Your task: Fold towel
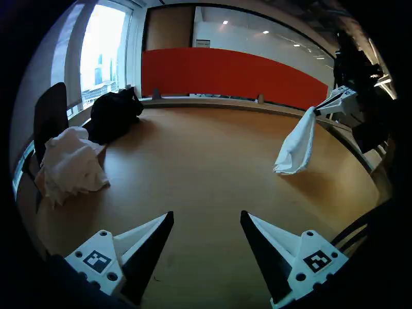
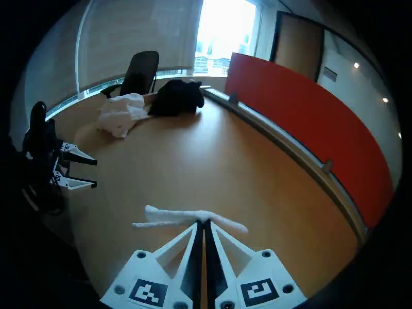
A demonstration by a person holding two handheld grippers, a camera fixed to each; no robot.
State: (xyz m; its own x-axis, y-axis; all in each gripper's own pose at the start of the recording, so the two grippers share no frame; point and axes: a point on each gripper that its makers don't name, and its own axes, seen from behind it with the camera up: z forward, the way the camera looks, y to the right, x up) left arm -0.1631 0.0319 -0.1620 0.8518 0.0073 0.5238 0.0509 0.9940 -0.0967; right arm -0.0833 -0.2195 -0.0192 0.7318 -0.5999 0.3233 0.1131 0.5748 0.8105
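left gripper view shows the towel (image 1: 296, 147) hanging soft and floppy above the table (image 1: 206, 165), its top corner pinched by the right gripper (image 1: 315, 109). the left gripper (image 1: 206, 213) has fingers (image 1: 149, 247) spread, holding nothing. i think the loose bottom corner is best to grab

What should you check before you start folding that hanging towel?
1. Grip: the right gripper pinches the white towel with both fingers: ok.
2. Helper: the left gripper is open, ready to take a corner: ok.
3. Towel spread flat on the table: not ok, it hangs bunched from the gripper.
4. Room to spread it: ok, the towel pile and black bag sit far off.
5. Which corner is pinched: cannot tell.
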